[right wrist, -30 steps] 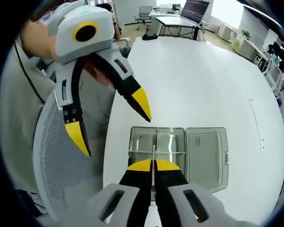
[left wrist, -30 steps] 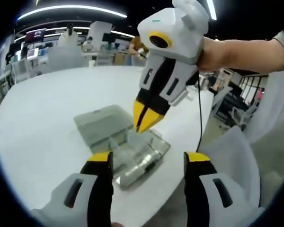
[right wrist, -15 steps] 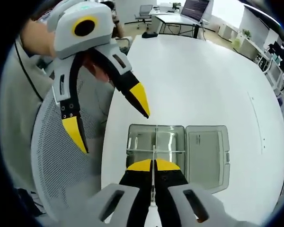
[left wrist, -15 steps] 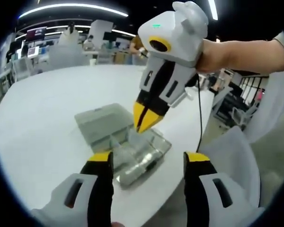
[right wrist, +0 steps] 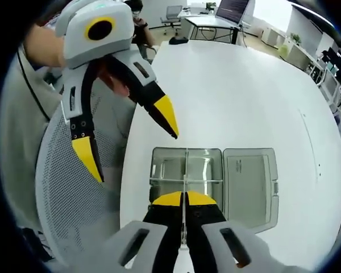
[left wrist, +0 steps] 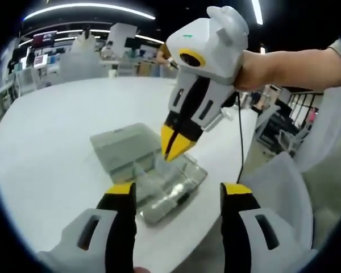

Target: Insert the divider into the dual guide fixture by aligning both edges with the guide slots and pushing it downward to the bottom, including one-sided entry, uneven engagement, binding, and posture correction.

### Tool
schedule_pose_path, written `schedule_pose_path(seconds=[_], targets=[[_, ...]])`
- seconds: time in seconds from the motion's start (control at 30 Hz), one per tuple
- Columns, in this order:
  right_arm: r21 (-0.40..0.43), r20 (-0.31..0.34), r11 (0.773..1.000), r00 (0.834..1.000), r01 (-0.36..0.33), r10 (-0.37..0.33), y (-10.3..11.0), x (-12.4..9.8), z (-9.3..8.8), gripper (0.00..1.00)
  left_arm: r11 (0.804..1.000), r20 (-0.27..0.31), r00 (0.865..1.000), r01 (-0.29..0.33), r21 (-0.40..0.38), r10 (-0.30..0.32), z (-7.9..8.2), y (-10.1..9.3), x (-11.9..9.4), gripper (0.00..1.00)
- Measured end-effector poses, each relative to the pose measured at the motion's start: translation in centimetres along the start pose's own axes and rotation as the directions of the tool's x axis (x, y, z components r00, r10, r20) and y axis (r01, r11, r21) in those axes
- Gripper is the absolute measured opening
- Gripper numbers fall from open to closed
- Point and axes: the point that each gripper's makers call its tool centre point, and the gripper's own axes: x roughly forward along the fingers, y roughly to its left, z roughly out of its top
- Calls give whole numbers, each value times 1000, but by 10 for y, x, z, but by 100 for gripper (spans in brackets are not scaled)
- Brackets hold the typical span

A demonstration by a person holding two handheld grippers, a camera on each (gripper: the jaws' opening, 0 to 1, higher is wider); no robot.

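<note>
A clear plastic box (right wrist: 184,176) with its lid (right wrist: 249,185) folded open lies on the white table (right wrist: 244,96); it is the guide fixture (left wrist: 165,185). My right gripper (right wrist: 183,199) is shut on a thin clear divider (right wrist: 184,181), held edge-on straight above the box. In the left gripper view the right gripper (left wrist: 175,149) points its yellow tips down into the box. My left gripper (left wrist: 179,193) stands open, nothing between its fingers, back from the box near the table edge. It also shows, open, in the right gripper view (right wrist: 128,142).
A mesh office chair (right wrist: 68,210) stands beside the table edge near the box. A cable (left wrist: 239,136) hangs from the right gripper. Desks with a monitor (right wrist: 233,11) stand beyond the far side of the table. A person's forearm (left wrist: 290,65) holds the right gripper.
The right gripper has shifted very slightly over the box with the divider still in it. The left gripper stays open and nearly still.
</note>
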Motion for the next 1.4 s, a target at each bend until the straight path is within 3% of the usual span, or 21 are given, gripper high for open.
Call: schedule_pose_path(seconds=[1.4], targets=[[36,7,999,1000,1,-1,-3,10,-7,0,1000,1,1000,-5,-3,5,0,3,0,58]])
